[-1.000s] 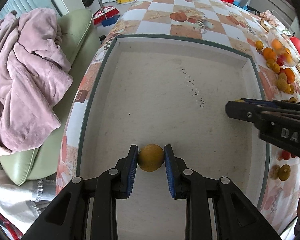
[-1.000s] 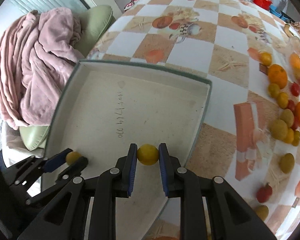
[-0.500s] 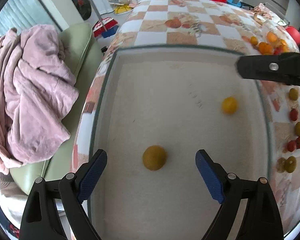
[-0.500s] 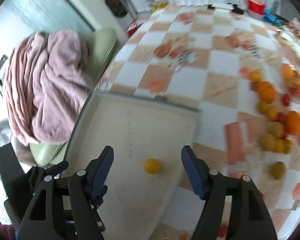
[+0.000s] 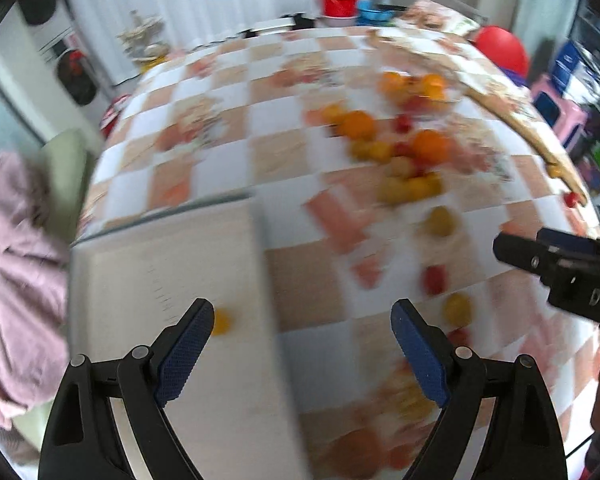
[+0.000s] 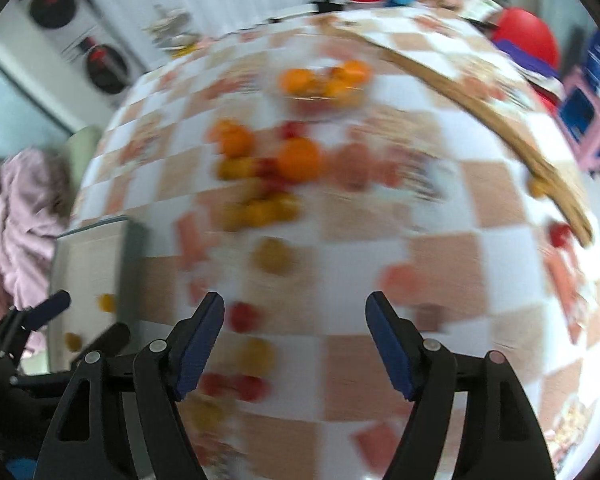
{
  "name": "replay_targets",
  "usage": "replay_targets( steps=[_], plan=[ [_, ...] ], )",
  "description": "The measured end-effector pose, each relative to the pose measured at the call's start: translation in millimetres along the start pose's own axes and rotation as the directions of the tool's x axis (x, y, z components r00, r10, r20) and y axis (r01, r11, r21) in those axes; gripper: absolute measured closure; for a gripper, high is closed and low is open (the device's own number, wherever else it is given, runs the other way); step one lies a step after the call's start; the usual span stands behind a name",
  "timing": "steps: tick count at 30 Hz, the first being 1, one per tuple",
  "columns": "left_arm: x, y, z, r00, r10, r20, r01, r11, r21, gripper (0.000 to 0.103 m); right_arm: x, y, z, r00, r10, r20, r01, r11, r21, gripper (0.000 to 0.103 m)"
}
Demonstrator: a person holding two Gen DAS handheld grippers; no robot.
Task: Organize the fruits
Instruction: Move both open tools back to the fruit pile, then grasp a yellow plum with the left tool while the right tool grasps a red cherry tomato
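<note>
Left gripper (image 5: 302, 344), right gripper (image 6: 296, 342): both released, empty. Risk: loose fruits (image 6: 274, 256) crowd the bench (image 6: 440, 264); a hasty grab could scatter neighbours.

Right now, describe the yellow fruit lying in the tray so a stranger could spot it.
Find the white tray at the table's left edge, beside the pink blanket. The small yellow fruit lies near its right wall; unlike the loose fruit on the checkered cloth, it lies on plain white.
</note>
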State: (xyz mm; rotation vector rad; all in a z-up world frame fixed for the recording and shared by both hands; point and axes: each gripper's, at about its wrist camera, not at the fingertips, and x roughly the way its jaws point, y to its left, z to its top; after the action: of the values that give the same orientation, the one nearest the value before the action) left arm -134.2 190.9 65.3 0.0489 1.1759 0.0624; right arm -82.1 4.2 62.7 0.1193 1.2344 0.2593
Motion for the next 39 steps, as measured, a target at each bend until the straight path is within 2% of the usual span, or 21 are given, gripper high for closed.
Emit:
replay_targets(
  steps=[7, 16, 29, 32, 37, 39],
  plan=[
    [15.8, -59.6, 27.2, 0.999, -0.043, 0.004, 0.043, 0.998, 0.039, 0.012, -10.8, -72.1, -6.6, 0.997, -0.081, 0.007, 0.08, 0.992, 0.095, 0.026],
    [48.0, -86.8, 44.3, 0.999, -0.01, -0.03, 0.01, 1.0, 0.005, 0.012, -13.7, -139.5, -1.6, 0.991, -0.133, 0.018, 0.129, 0.979, 0.16, 0.026],
    [72.8, -101.9, 49.9, 0.998, 0.014, -0.062, -0.015, 1.0, -0.014, 0.012, 7.5, -168.3, 24.1, 0.979, -0.192, 0.063, 0.181, 0.971, 0.155, 0.027],
    [74.4, -103.1, 51.4, 0.998, 0.009, -0.059, -0.011, 1.0, -0.025, 0.013, 11.4, -167.7, 32.3, 0.975, -0.208, 0.075, 0.196, 0.971, 0.136, 0.032],
    [72.1, -105.8, 53.2, 0.998, -0.036, -0.055, 0.033, 0.998, -0.047, 0.03, 14.8, -165.3, 41.0, 0.966, -0.245, 0.08, 0.236, 0.965, 0.11, 0.061],
    [70.6, -107.7, 52.8, 0.997, -0.058, -0.053, 0.056, 0.997, -0.044, 0.042, 15.1, -164.9, 42.5, 0.964, -0.255, 0.079, 0.246, 0.964, 0.103, 0.076]
  ],
)
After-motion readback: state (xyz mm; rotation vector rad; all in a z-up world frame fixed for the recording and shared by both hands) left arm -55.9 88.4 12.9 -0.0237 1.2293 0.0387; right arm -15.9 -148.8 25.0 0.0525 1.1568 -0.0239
